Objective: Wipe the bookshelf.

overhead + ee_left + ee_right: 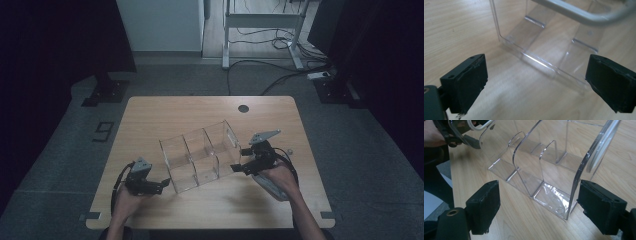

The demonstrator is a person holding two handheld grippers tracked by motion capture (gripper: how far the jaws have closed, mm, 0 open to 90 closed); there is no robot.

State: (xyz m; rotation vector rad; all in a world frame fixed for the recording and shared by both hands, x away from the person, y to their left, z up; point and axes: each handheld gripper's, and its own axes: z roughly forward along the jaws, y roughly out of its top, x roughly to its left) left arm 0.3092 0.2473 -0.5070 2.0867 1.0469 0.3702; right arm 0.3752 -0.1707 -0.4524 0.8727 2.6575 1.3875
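Nearest the cam, both hands are working in from the front edge of the wooden table (150, 107). Left gripper (162, 183) is sitting low at the near-left corner of the clear acrylic organizer (200, 155), jaws standing wide apart w/ nothing between them; in the left gripper view the organizer's corner (506, 42) is lying just ahead of the pads, not touching afaict.

Right gripper (239, 161) is coming at the organizer's right end. Its jaws are also spread wide, and in the right gripper view the curved end wall (579, 172) is sitting just inside the right-hand pad (599, 205), very near it, but I can't tell if it's actually touching. Nothing's being squeezed, so no grip yet imo.

The organizer itself is sitting mid-table, skewed diagonally, w/ dividers splitting it into several compartments, all looking empty.

So the step in hand, best guess: both grippers are lining up on opposite ends to grab or shift the thing. Next move is prob calling for the right one to slide fwd so one thin wall is sitting squarely between the pads, then pinching gently; acrylic's slick and could be skating away otherwise.

Further back there's the cable hole (243, 108) in the tabletop, then floor cables (270, 37) and a white desk frame (262, 20).
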